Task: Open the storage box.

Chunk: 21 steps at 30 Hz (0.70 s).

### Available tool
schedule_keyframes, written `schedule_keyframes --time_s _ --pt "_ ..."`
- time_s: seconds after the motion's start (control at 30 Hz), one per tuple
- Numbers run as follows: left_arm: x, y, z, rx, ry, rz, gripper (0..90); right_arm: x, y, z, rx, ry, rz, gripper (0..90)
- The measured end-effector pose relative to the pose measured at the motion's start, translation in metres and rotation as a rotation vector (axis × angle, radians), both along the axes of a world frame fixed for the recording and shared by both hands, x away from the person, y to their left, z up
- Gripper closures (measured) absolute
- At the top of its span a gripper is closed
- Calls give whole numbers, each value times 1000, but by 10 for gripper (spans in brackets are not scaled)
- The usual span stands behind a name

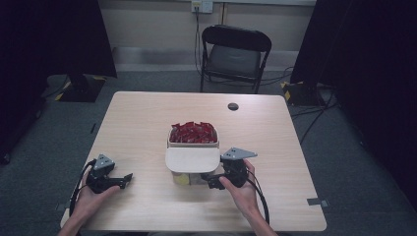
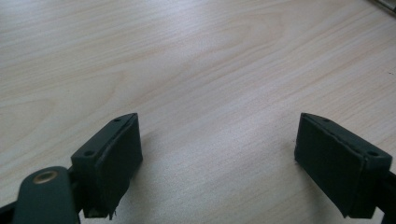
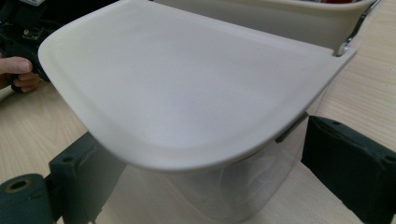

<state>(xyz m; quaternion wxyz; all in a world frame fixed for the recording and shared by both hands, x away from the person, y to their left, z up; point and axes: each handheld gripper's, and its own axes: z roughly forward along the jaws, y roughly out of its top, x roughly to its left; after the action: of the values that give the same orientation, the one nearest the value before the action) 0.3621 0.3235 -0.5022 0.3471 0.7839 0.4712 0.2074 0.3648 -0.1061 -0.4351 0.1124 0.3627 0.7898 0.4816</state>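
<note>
The lidded clear container (image 1: 193,169) sits mid-surface against the tub of red packets (image 1: 193,133), between the right claw's (image 1: 212,181) wide, non-gripping jaws; a careless closing could tip it, while the left claw (image 1: 125,179) idles wide.

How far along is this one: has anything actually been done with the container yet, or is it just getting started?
Early stage. Done: the open-topped box behind already holds red packets. In hand: the right hand-held gripper has its jaws either side of the clear container under the beige lid, not visibly pressing it. Left: gripping and moving it; the left hand-held gripper rests open on the table.
</note>
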Motion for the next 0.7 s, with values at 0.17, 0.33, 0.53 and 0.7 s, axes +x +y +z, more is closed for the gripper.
schedule_keyframes --time_s 0.17,0.33,0.53,0.7 --pt "0 0 0 0 0 0 145 2 0 3 3 -6 -2 60" --pt "0 0 0 6 -3 -3 146 5 1 7 10 -8 -4 49" --pt "0 0 0 7 -3 -3 146 9 0 10 22 -14 -10 51" --pt "0 0 0 7 -2 -3 146 12 -1 12 26 -15 -41 135"
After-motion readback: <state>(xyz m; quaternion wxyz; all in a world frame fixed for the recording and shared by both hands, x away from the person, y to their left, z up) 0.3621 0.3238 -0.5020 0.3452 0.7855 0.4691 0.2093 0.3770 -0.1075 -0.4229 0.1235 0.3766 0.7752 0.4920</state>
